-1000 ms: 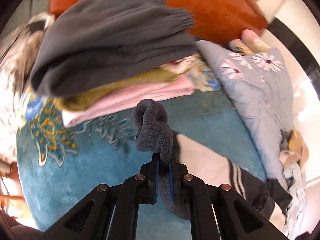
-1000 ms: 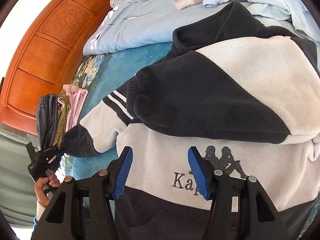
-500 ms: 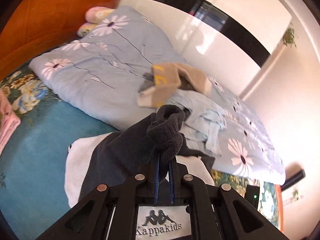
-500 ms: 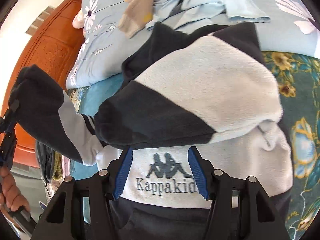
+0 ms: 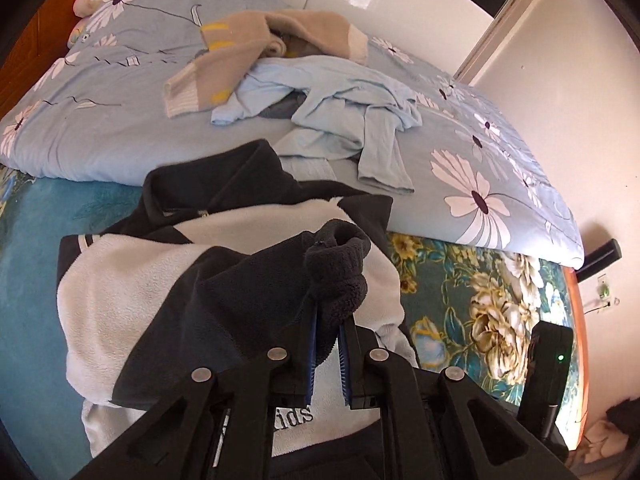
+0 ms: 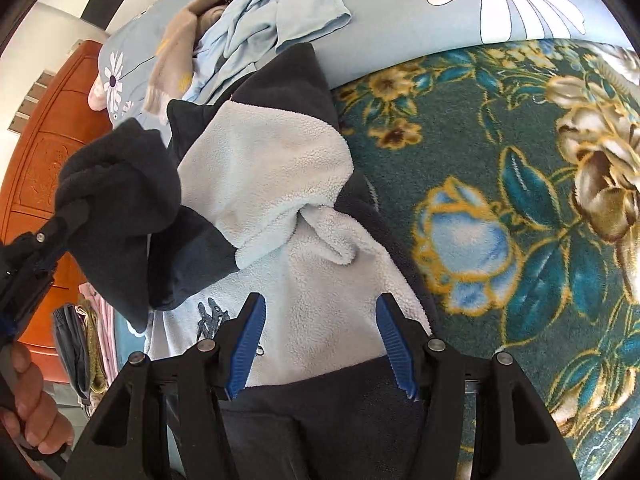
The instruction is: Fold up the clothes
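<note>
Fleece (image 5: pixel 132 288) lies flat on the teal blanket (image 5: pixel 36 280), just in front of you. From your left camera, your left gripper (image 5: pixel 326 354) is pinched tight on the dark cuff (image 5: pixel 338 270) of one sleeve. A second ago that cuff hung out by the folded pile. Now you have swung it over the white chest, so the sleeve lies across the body. That means this sleeve fold is nearly done; I think you only need to lower it and let go. Behind, a blue shirt (image 5: pixel 344 120) and a tan top (image 5: pixel 256 40) wait on the flowered quilt (image 5: pixel 496 184).

From your right camera, your right gripper (image 6: pixel 320 344) is wide open and holds nothing. It hovers over the fleece's (image 6: pixel 280 184) white front. Your left gripper (image 6: pixel 70 216) shows at the left with the sleeve draped from it. The pile (image 6: pixel 84 352) sits by the wooden headboard (image 6: pixel 48 160).
</note>
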